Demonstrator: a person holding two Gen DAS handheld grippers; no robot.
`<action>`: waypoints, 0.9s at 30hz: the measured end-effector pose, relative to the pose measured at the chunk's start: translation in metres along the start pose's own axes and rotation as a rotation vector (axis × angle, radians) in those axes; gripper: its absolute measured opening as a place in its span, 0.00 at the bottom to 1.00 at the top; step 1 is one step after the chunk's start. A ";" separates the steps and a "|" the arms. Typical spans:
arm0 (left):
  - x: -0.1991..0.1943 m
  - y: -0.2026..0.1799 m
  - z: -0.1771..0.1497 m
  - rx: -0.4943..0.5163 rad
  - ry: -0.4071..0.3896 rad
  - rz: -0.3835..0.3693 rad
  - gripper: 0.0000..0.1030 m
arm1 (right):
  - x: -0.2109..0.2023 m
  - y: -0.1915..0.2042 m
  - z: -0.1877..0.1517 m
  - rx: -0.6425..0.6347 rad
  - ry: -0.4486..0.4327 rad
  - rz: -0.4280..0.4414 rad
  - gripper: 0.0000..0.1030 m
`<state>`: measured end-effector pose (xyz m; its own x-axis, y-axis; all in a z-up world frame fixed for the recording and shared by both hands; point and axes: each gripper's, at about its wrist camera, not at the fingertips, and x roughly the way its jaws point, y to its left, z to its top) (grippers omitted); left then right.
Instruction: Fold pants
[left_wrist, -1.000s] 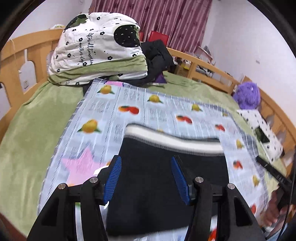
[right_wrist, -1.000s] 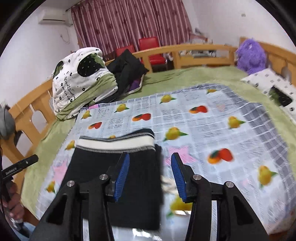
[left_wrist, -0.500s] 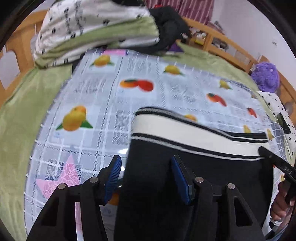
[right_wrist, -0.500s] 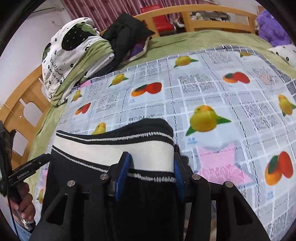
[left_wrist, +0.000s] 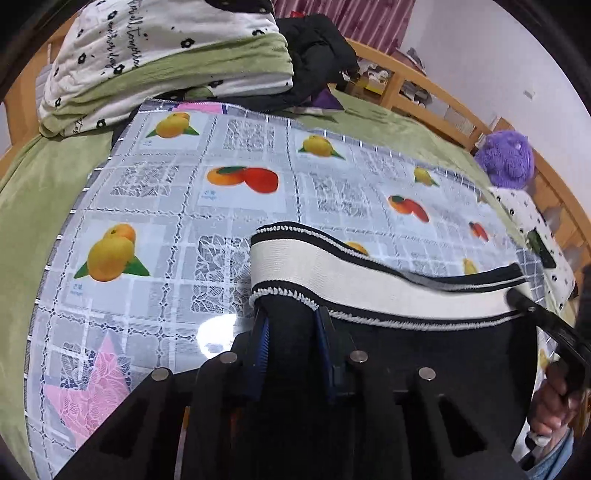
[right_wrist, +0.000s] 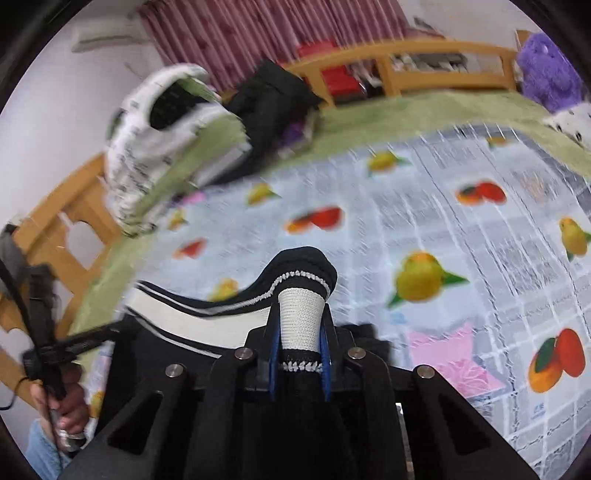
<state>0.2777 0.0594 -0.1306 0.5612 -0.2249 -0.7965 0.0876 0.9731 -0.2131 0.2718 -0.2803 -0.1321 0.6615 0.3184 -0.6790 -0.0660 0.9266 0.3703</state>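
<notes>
The black pants (left_wrist: 424, 354) with a white waistband (left_wrist: 369, 280) lie on the fruit-print cloth (left_wrist: 177, 206) on the bed. My left gripper (left_wrist: 291, 332) is shut on the pants just below the waistband's left corner. My right gripper (right_wrist: 299, 343) is shut on the waistband's right corner (right_wrist: 301, 317), bunched and lifted between the blue pads. The pants (right_wrist: 177, 354) stretch leftward in the right wrist view. The right gripper's tip (left_wrist: 546, 321) shows at the right of the left wrist view.
A folded white and green quilt (left_wrist: 166, 62) and dark clothes (left_wrist: 317, 59) sit at the head of the bed. A purple plush toy (left_wrist: 506, 158) and a spotted pillow (left_wrist: 532, 221) lie at the right. Wooden bed rails (right_wrist: 443, 51) surround the green sheet (left_wrist: 33, 192).
Both grippers moved forward to the waistband and closed on the pants, one at each corner. The right one has lifted its corner; the right wrist view is blurred by motion.
</notes>
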 end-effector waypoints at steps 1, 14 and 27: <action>0.003 0.000 -0.001 -0.001 0.006 0.008 0.25 | 0.009 -0.006 -0.001 0.015 0.028 -0.006 0.17; -0.029 -0.020 0.002 0.066 -0.070 0.111 0.39 | -0.033 0.019 0.001 -0.105 -0.121 -0.039 0.32; 0.021 -0.021 0.000 0.064 -0.029 0.117 0.56 | 0.038 0.016 -0.004 -0.173 0.016 -0.126 0.27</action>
<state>0.2881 0.0338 -0.1427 0.5938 -0.1095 -0.7971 0.0720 0.9940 -0.0829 0.2930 -0.2525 -0.1550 0.6609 0.1993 -0.7235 -0.1113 0.9795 0.1682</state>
